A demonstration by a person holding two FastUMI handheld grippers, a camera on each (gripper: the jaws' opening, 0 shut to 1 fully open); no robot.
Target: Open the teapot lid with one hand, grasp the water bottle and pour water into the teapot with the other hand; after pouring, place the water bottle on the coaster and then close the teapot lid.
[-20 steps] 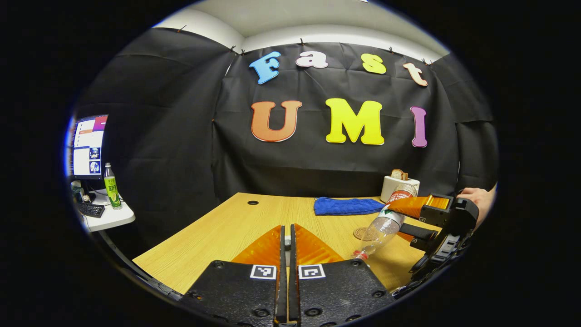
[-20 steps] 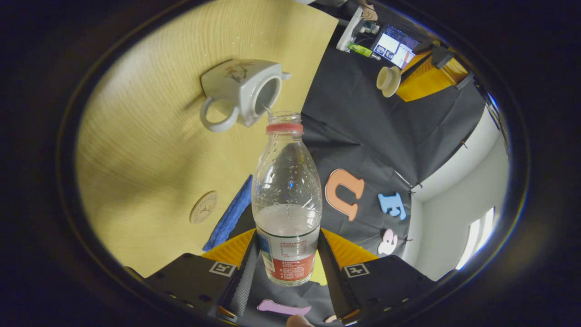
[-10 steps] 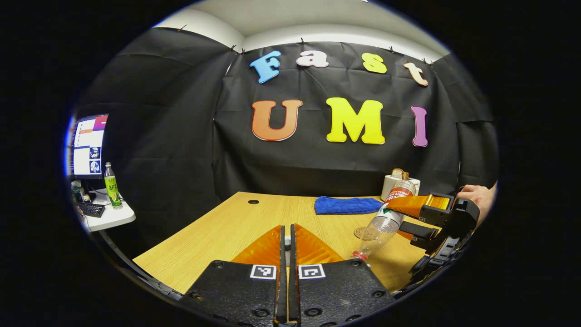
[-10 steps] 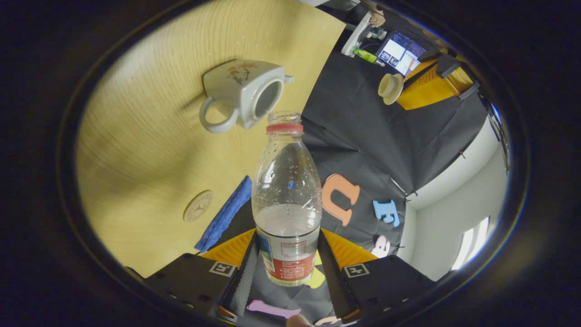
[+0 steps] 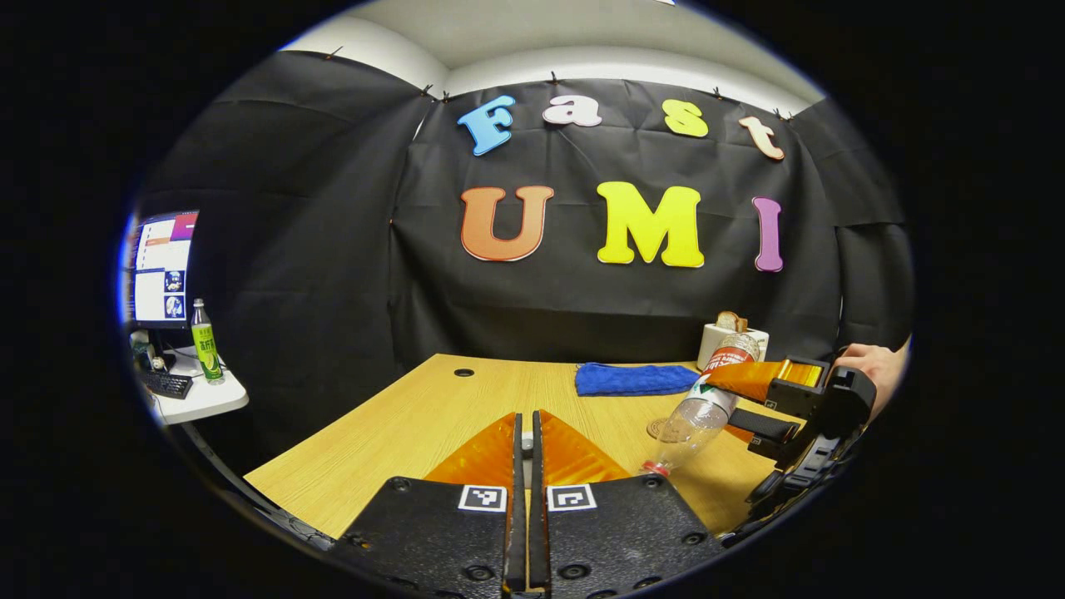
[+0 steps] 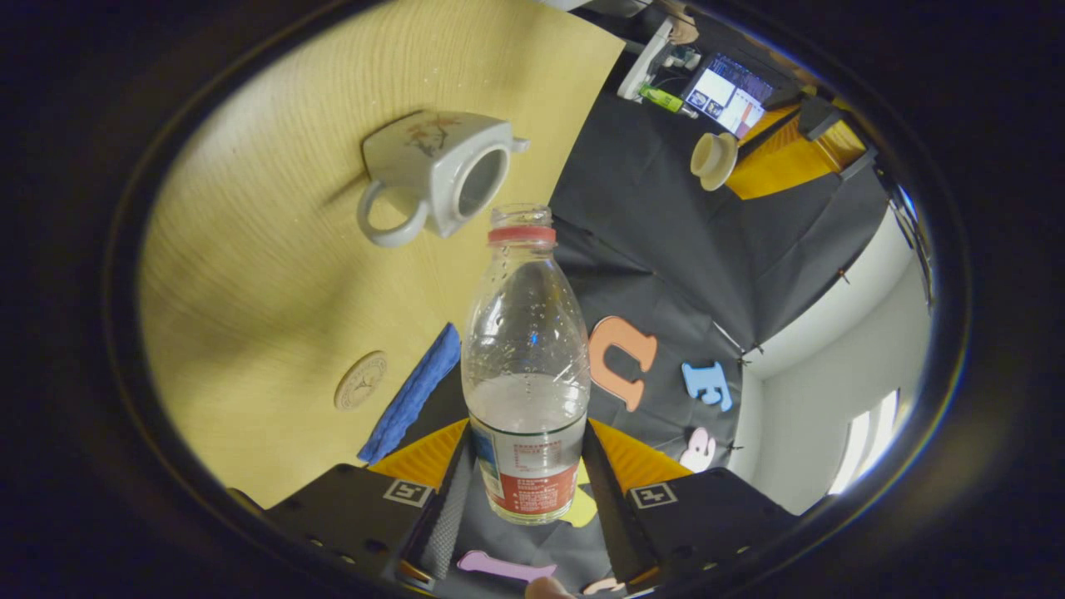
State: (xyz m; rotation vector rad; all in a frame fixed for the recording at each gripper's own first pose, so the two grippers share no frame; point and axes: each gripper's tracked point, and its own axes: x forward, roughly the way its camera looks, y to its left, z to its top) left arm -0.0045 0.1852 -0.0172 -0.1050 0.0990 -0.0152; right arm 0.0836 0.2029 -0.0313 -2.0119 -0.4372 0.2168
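Note:
My right gripper is shut on the clear water bottle at its labelled lower part. The uncapped mouth, with a red ring, points just right of the opening of the white teapot, which stands lidless on the wooden table. In the left gripper view the bottle tilts mouth-down in the right gripper, held by a hand. My left gripper is shut; the right gripper view shows it holding the teapot lid in the air. A round coaster lies by the cloth.
A folded blue cloth lies at the back of the table, with a white toaster holding bread to its right. A side desk at the left carries a monitor, a keyboard and a green bottle.
In the right gripper view the teapot has drifted a little left of the bottle's mouth. In the left gripper view the bottle and right gripper shifted slightly. Both grips are unchanged.

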